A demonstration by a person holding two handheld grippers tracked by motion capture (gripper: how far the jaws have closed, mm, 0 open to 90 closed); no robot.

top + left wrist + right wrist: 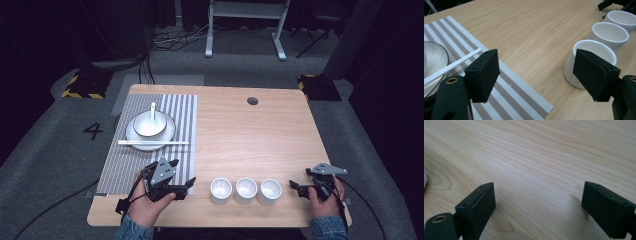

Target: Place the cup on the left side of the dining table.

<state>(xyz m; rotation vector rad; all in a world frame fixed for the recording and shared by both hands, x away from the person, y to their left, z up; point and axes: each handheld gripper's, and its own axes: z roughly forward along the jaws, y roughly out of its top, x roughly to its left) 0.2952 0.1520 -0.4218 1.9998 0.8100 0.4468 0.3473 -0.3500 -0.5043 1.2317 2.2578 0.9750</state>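
**tabletop_tom:** Both grippers sit at the table's (280, 125) near edge, nothing picked up yet. Left gripper (187, 186) has its jaws spread wide, empty, pointing at the nearest of the three white cups (220, 190) lined up along that edge. Right gripper (296, 187) is spread too, hovering over bare wood just beside the cup at the other end of the row.

**mat_watcher:** So what's done already?

**tabletop_tom:** Looks like the striped placemat (180, 107) at the left edge is set: plate (170, 131) with bowl (148, 125) and spoon (153, 107), chopsticks (175, 143) laid across the front. My guess is the cups are what's left, all three untouched and well apart from the mat.
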